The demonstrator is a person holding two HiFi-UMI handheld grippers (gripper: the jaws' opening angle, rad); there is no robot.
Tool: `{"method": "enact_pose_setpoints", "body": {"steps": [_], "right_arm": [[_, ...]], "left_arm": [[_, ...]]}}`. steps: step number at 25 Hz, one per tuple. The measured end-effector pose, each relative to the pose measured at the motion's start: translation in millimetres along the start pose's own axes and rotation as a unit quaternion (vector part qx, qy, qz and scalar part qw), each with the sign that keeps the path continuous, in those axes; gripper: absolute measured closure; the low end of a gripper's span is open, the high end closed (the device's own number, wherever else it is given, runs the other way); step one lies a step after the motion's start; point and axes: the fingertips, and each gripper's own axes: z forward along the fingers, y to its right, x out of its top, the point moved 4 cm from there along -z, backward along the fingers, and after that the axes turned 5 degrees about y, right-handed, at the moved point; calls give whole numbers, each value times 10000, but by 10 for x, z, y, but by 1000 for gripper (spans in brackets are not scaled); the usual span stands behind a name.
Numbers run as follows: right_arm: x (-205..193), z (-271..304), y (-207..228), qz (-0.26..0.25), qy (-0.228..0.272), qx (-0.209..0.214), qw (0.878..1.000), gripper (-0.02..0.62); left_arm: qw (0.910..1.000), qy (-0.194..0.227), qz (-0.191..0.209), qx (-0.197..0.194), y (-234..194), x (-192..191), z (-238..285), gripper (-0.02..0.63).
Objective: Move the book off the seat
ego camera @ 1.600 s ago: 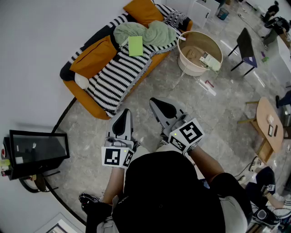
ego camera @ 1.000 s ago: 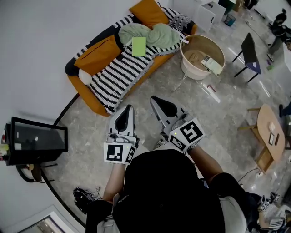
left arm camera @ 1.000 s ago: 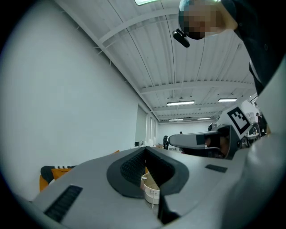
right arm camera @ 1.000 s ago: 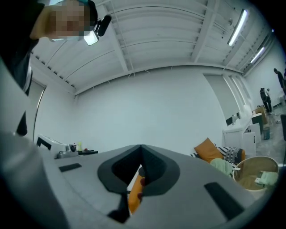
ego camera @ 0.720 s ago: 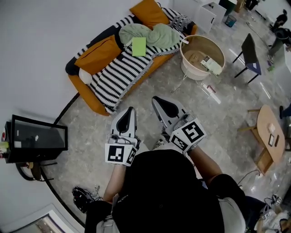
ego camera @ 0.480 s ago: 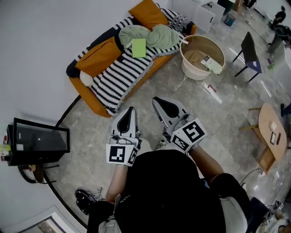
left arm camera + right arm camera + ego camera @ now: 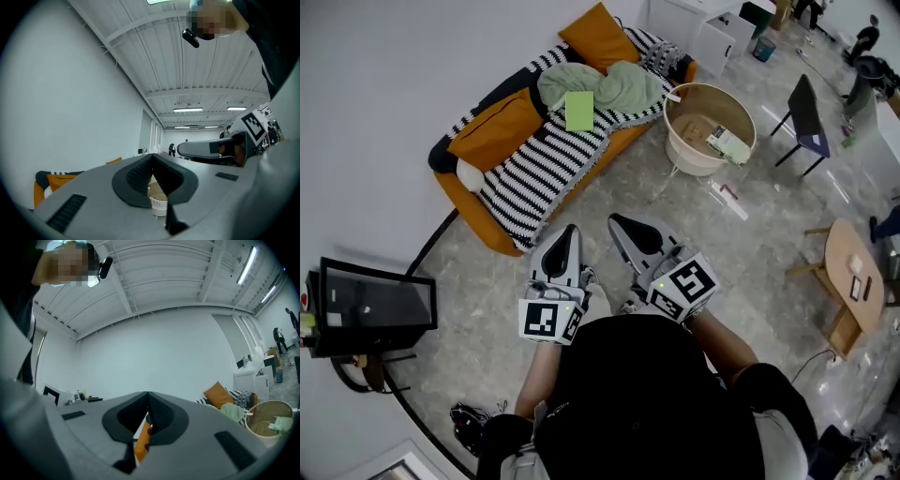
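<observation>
A dark monitor (image 7: 370, 305) is standing by the white wall, well off the near end of the sofa (image 7: 461, 199). The orange sofa is running along that wall, and a black-and-white striped blanket (image 7: 534, 164) is covering its seat. An orange cushion (image 7: 495, 120) is leaning against the sofa's back. The green book (image 7: 579, 110) is lying flat towards the sofa's far end, resting on the striped blanket and on the edge of a rumpled green throw (image 7: 619, 82), so it is not yet off the seat. The left gripper (image 7: 568, 232) is hovering over the grey floor in front of the sofa, well apart from it and pointing towards it. Its jaws are pressing together at the tips with nothing held between them. The right gripper (image 7: 617, 223) is hanging just beside the left one, likewise in front of the sofa and clear of the book, with its jaws closed tight on nothing. A round cream tub (image 7: 694, 161) is sitting on the floor near the sofa's far end, with a pale boxy item (image 7: 729, 145) lying inside it. Beyond the tub, farther from the sofa, a dark chair (image 7: 804, 101) is standing. A wooden table (image 7: 848, 253) is standing farther still from the sofa.
</observation>
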Motion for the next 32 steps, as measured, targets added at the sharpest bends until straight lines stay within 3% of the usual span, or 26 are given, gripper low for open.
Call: {"method": "enact_pose_setpoints", "body": {"steps": [7,19,32], "right_arm": [[-53,334,274,27,-76,-240,9997,581],[-258,1272,751,34,-366,-563,9977,580],[-265,2090,913,-102,-129,-576,9982,580]], "left_arm": [[9997,-134,-102,-188,-272,-134,336,595],[9990,-244,-158,-330,-1230,-245,1019,595],[9983,-203,-119,-526,-1838,-271,1441,595]]}}
